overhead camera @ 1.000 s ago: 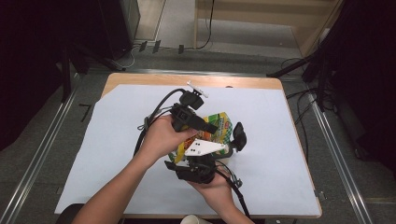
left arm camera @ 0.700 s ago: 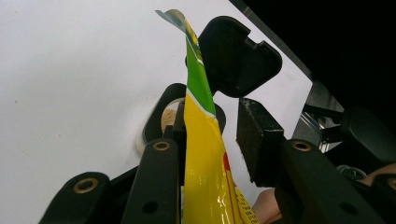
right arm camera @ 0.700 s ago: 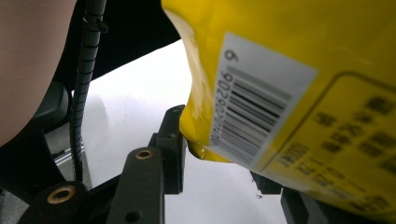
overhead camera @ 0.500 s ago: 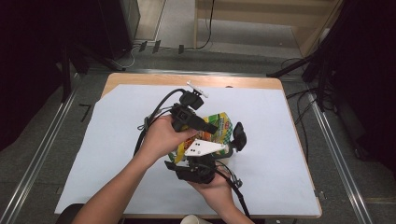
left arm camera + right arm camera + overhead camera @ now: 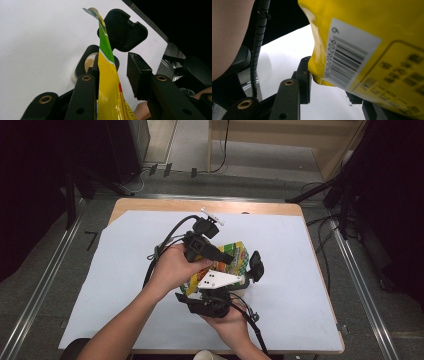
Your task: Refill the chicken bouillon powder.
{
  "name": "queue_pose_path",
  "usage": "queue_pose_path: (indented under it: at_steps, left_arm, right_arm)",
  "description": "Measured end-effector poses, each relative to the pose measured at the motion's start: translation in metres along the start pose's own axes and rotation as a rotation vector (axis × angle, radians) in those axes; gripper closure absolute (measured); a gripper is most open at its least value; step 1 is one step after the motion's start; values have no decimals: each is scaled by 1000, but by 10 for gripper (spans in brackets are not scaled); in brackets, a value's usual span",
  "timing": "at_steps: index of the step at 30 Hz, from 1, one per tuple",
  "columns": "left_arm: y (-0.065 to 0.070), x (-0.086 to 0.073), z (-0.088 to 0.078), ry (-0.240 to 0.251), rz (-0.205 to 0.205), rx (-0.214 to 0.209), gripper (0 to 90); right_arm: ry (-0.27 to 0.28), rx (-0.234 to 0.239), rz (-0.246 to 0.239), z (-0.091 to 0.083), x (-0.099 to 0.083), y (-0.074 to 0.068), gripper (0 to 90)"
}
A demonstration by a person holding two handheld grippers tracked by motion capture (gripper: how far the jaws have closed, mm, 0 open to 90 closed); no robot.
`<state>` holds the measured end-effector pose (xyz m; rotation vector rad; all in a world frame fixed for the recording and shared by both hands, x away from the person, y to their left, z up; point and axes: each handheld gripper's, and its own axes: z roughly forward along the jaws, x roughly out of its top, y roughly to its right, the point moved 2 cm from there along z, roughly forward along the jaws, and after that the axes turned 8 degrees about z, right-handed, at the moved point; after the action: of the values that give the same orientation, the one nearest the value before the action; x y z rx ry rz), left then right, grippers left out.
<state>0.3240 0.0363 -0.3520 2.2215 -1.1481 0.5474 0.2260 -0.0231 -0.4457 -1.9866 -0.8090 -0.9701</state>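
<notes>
A yellow and green snack bag (image 5: 236,255) is held up over the middle of the table between both grippers. My left gripper (image 5: 227,257) reaches in from the upper left. In the left gripper view the snack bag (image 5: 107,82) stands edge-on against the left jaw, with a gap to the right pad (image 5: 138,75), so my left gripper (image 5: 112,72) is open around it. My right gripper (image 5: 240,272) comes up from below. In the right gripper view the bag's barcode side (image 5: 367,50) spans my right gripper (image 5: 329,92); the left pad (image 5: 305,80) meets the bag's corner and the other jaw is hidden behind it.
A white sheet (image 5: 125,270) covers the wooden table (image 5: 150,204). Black cables (image 5: 165,242) trail from the grippers across the sheet. A small black-rimmed round thing with tan contents (image 5: 87,63) sits under the bag. Metal rails and a dark floor surround the table.
</notes>
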Motion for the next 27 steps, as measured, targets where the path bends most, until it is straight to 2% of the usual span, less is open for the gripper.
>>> queue_pose_path:
  at_steps: [27]
  left_arm:
    - [-1,0,1,-5,1,0,693]
  right_arm:
    - [-5,-3,-5,1,0,1,630]
